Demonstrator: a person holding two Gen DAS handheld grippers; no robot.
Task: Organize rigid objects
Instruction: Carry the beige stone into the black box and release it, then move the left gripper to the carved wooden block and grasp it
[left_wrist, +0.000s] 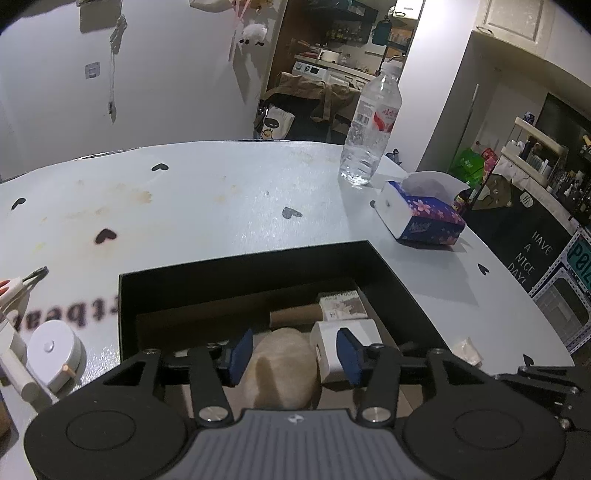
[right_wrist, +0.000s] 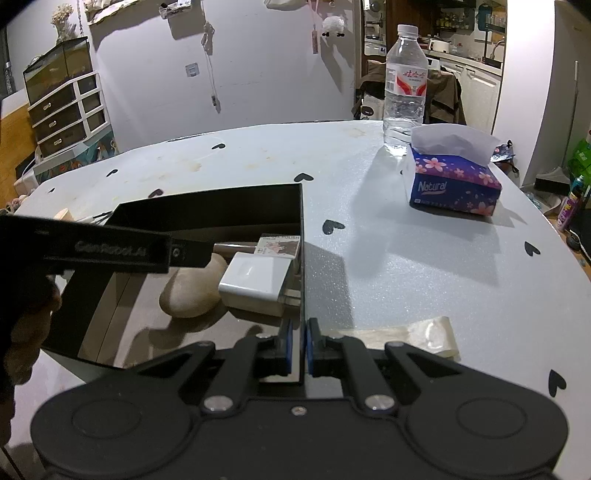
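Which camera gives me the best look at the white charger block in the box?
Right wrist: the white charger block lies unobstructed in the black box. In the left wrist view, the left gripper partly hides it.

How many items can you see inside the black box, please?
4: a beige rounded object nearest, a white box beside it, a printed carton behind that, and a brown tube at the back. More may be hidden.
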